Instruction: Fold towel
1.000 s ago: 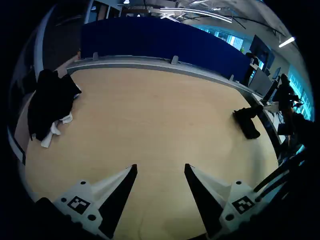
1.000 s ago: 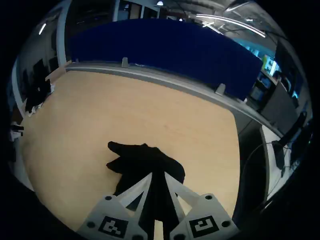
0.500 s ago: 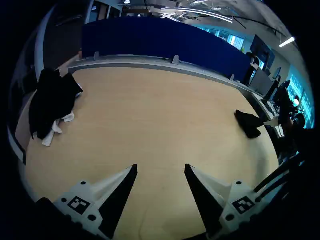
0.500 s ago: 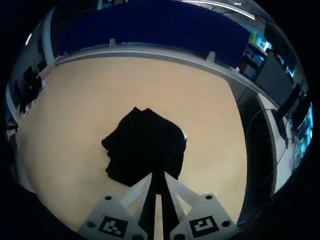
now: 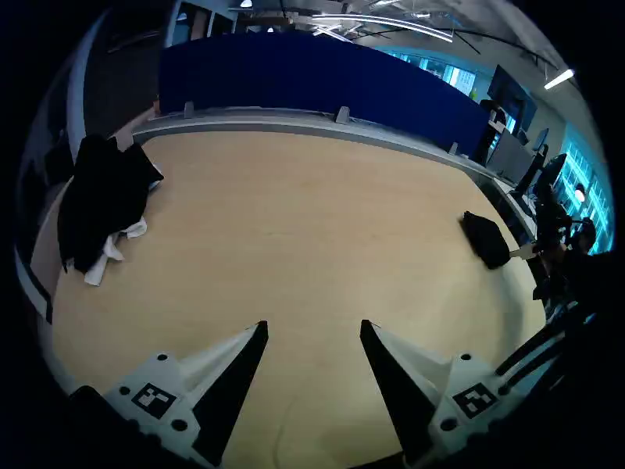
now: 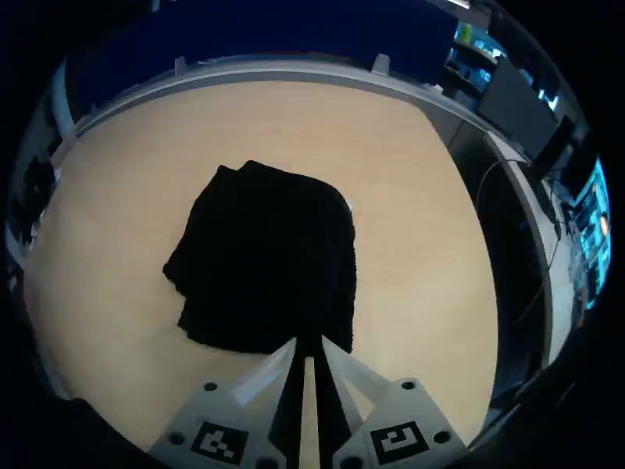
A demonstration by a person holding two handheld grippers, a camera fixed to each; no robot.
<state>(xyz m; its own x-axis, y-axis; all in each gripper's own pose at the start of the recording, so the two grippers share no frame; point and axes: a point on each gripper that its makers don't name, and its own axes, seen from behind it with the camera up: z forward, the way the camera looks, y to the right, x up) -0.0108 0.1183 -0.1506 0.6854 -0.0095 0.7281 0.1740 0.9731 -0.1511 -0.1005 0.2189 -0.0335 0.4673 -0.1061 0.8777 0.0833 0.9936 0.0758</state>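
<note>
On a pale wooden desk [image 6: 406,203] in an open-plan office, a black towel [image 6: 266,250] is seen being laid out flat, its near edge apparently pinched between the almost closed fingers of the right gripper [image 6: 308,348]; only a thin slit of desk is visible farther back between those fingers. The cloth is spread as a rough rectangle, with its left border rumpled and uneven. From the left gripper view, the same towel [image 5: 485,238] is seen as a small dark shape near the desk's far right edge, well apart from the left gripper [image 5: 311,330], whose fingers are spread wide over bare wood and nothing is held. A heap of dark clothing [image 5: 101,195], with a white piece beneath it, is left at the opposite end of the desk, and a blue partition [image 5: 312,74] is set along the back. The step in hand is judged to be the spreading of the towel before any fold is made. For the next move, the left gripper would likely have to be brought across to a second corner, so that one edge can be lifted by both grippers and carried over evenly.
</note>
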